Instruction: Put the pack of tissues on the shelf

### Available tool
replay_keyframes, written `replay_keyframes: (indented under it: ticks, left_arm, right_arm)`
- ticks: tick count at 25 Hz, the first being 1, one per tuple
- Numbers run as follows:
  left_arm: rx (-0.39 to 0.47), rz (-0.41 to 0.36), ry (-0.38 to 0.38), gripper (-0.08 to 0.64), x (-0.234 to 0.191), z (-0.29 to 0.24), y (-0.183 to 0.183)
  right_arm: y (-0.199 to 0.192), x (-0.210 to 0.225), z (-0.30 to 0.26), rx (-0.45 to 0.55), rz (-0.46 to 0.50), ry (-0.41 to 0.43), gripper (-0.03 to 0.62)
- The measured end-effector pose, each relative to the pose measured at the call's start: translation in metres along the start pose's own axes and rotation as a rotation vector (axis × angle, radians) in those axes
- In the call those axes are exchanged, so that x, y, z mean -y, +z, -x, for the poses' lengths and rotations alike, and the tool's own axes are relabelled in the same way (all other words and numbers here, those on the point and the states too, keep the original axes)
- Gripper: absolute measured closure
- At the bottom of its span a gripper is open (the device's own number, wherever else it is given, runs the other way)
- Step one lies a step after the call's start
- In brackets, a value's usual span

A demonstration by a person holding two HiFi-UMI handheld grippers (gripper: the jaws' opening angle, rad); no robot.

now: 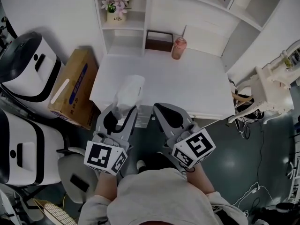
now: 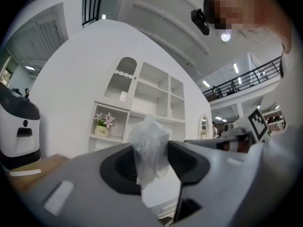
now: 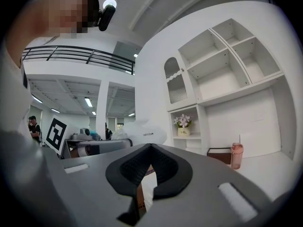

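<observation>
The pack of tissues [image 1: 129, 93], soft and wrapped in white plastic, sticks up from my left gripper [image 1: 123, 114], which is shut on its lower end above the front left edge of the white desk [image 1: 187, 83]. In the left gripper view the pack [image 2: 147, 148] is pinched between the dark pads, with the white shelf [image 2: 142, 108] behind it. That shelf [image 1: 124, 27] stands at the desk's back left. My right gripper [image 1: 164, 111] hovers beside the left one, shut and holding nothing; its pads meet at the tips [image 3: 150, 148]. The pack [image 3: 139, 132] also shows in the right gripper view.
A flower pot [image 1: 115, 11] sits on an upper shelf level. A brown box [image 1: 159, 40] and a pink bottle [image 1: 178, 48] stand at the back of the desk. A cardboard box [image 1: 75, 86] and white machines [image 1: 28, 64] are at the left, a white chair [image 1: 272, 90] at the right.
</observation>
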State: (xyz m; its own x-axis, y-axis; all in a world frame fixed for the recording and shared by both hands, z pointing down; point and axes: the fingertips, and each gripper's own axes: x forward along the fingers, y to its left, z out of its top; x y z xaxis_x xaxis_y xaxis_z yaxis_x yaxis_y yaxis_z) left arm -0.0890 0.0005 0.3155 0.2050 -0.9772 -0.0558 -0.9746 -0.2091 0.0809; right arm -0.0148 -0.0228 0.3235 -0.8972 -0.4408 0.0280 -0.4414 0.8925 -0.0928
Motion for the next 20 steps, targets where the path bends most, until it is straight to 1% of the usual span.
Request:
replay_keyframes:
  ticks: [5,8,14,20]
  left_arm:
    - [-0.009,0.013,-0.002,0.399,-0.011,-0.013,-0.011]
    - [-0.013,0.009,0.012,0.399,-0.024,-0.023,-0.014]
    - [0.000,0.000,0.039,0.399,-0.053,-0.053,-0.007]
    - [0.003,-0.006,0.046,0.399,-0.072,-0.089,-0.006]
  right_arm:
    - [-0.008,0.013,-0.016,-0.016,-0.008,-0.003,0.592]
    - [-0.009,0.021,-0.033,-0.015,-0.009,0.009,0.592]
    - [-0.004,0.044,-0.070,-0.014,-0.003,0.037,0.592]
    - [0.005,0.074,-0.101,-0.010,0.007,0.053,0.592]
